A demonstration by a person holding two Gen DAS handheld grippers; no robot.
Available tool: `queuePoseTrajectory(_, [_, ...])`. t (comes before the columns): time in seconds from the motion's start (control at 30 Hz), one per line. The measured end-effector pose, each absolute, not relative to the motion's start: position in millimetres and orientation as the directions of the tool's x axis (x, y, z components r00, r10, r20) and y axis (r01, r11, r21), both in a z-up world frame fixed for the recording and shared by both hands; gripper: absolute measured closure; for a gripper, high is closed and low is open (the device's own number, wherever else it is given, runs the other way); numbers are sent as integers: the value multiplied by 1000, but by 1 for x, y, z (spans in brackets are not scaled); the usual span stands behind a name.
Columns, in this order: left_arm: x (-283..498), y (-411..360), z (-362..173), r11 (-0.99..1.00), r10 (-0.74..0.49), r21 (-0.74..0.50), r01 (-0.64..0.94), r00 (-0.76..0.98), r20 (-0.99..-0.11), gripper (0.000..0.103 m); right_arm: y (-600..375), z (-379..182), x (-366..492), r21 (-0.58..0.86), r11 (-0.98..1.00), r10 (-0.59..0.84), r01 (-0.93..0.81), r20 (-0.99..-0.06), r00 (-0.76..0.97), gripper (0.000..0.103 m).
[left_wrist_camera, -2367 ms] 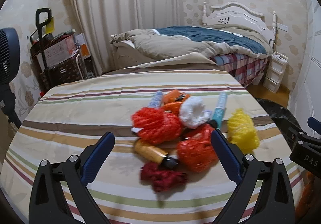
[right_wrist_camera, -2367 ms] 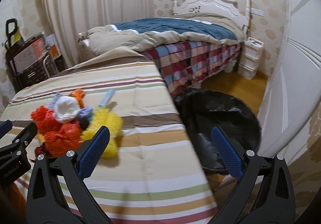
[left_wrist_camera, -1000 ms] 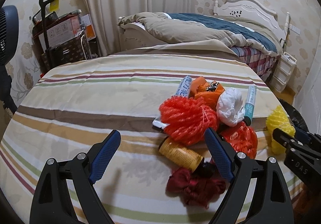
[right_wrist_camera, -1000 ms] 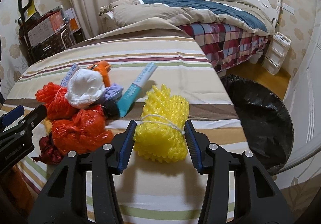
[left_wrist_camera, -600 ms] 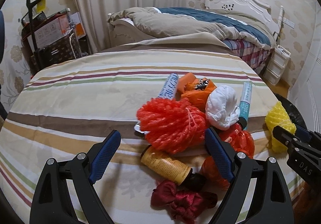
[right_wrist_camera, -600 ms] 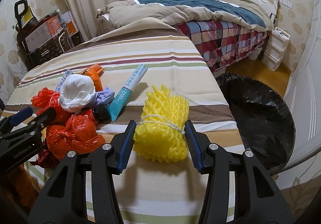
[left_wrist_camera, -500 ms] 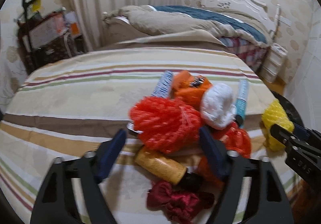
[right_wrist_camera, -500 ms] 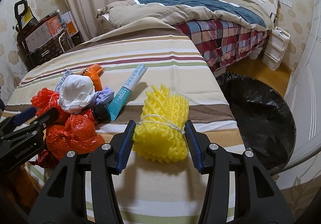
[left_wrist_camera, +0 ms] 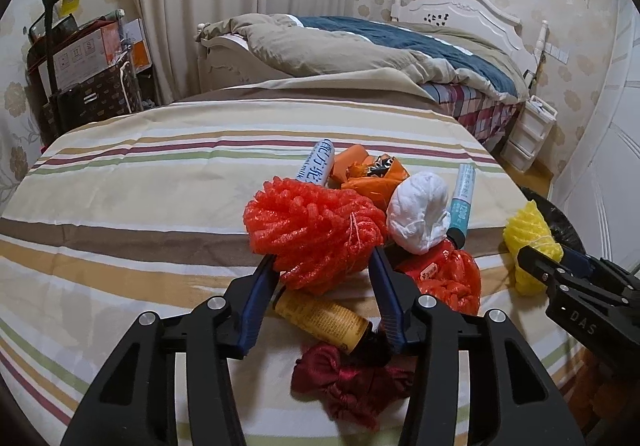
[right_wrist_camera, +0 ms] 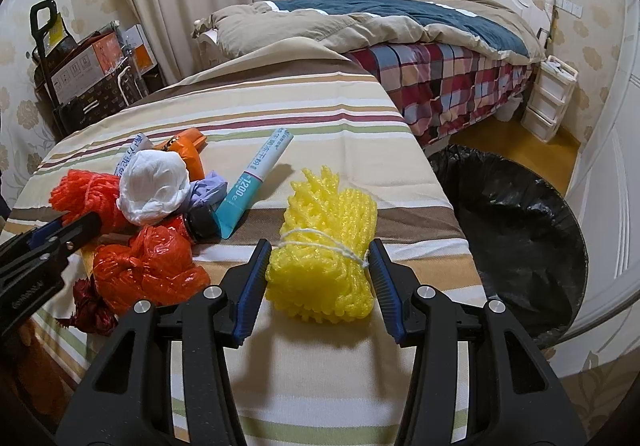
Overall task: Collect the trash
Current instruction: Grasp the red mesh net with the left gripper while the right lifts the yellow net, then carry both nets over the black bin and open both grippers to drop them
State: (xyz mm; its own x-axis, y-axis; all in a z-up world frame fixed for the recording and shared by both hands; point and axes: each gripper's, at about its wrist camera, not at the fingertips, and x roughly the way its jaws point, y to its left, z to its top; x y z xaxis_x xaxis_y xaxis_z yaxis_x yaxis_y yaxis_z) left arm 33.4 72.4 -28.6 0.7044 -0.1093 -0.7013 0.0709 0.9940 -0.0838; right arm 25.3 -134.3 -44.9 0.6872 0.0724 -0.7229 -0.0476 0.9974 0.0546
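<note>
A heap of trash lies on the striped table (left_wrist_camera: 120, 182). My left gripper (left_wrist_camera: 322, 278) is shut on the red foam net bundle (left_wrist_camera: 312, 230), its blue pads pressing both sides. Beside it lie a yellow bottle (left_wrist_camera: 320, 316), a dark red cloth (left_wrist_camera: 352, 386), a red plastic bag (left_wrist_camera: 444, 278), a white wad (left_wrist_camera: 418, 212) and a teal tube (left_wrist_camera: 462, 196). My right gripper (right_wrist_camera: 320, 270) is shut on the yellow foam net bundle (right_wrist_camera: 324, 242), which rests on the table near its right edge. The black-lined trash bin (right_wrist_camera: 516, 230) stands on the floor to the right.
An orange wrapper (left_wrist_camera: 368, 174) and a white-blue tube (left_wrist_camera: 316, 166) lie behind the heap. A bed (right_wrist_camera: 420, 42) stands beyond the table, white drawers (right_wrist_camera: 550, 102) by its foot. A trolley with boxes (left_wrist_camera: 80, 70) stands at the far left. A white door (right_wrist_camera: 616, 166) is at the right.
My left gripper moved forward and closed on the red foam net bundle; it was open before. My right gripper stays shut on the yellow bundle, hardly moved.
</note>
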Motion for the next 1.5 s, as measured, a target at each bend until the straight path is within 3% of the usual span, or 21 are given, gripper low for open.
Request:
queuePoseTrajectory(0.63, [14, 61, 13, 988, -151, -118, 100, 784, -602, 57, -156, -20, 4, 42, 999, 32, -6, -669, 742, 57])
queuePoseTrajectory(1.17, [50, -68, 4, 938, -318, -77, 338, 751, -578, 57, -261, -17, 10, 19, 975, -157, 219, -640, 753, 57])
queuePoseTrajectory(1.5, [84, -132, -22, 916, -338, -48, 398, 703, -626, 57, -313, -35, 29, 35, 957, -194, 287, -654, 731, 56])
